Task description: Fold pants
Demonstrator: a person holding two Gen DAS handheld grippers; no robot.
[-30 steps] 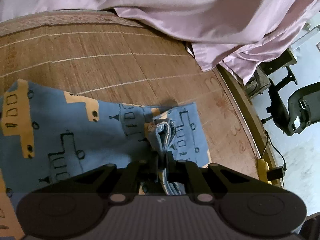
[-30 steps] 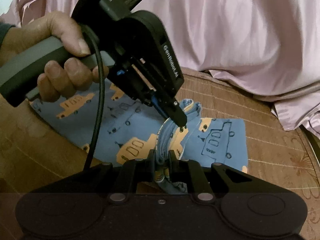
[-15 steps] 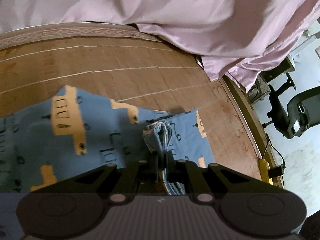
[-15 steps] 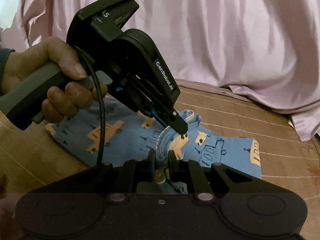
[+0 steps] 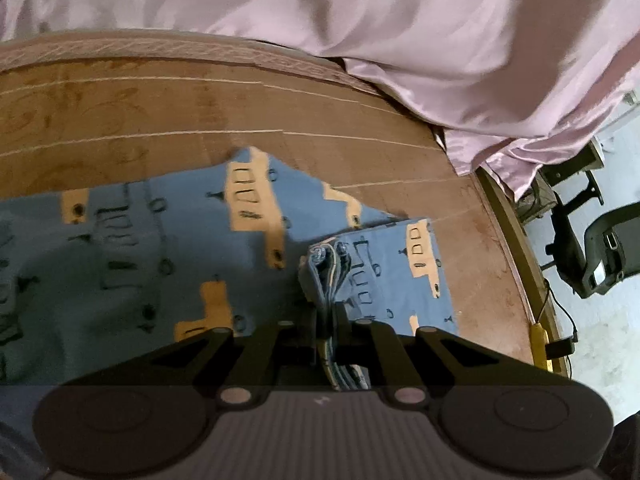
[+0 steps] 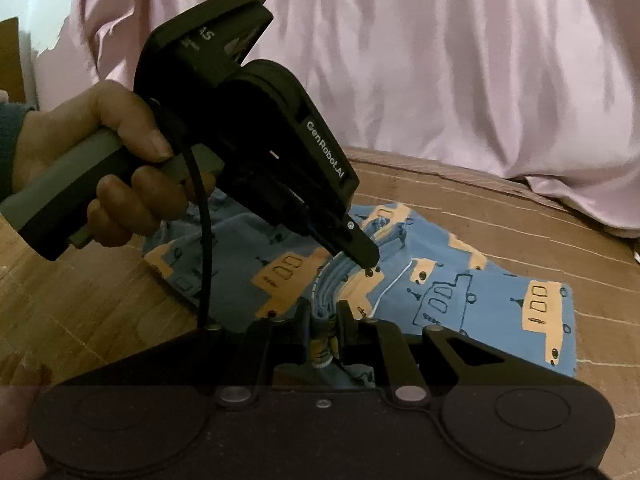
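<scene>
- Two tools work one pair of pants point(image 5: 256, 240): the left tool point(image 5: 328, 320) is clenched on a bunched, layered edge of the blue cloth, and the right tool point(image 6: 322, 316) is clenched on the same ridge, nearest the camera.
- One hand point(image 6: 100, 168) grips the left tool's grey handle at the left of the right wrist view; a black cable hangs from it.
- The pants, blue with orange vehicle prints, lie spread on a brown woven mat point(image 5: 160, 120), one folded flap at the right near the mat's curved right edge.
- White lettering on the left tool's body reads "GenRobot.AI"; the marks higher up are too small to tell.
- Bare mat lies open beyond the pants, up to the pink draped cloth point(image 5: 400, 20) along the far side.
- One black chair point(image 5: 600, 256) stands on the floor at the far right.
</scene>
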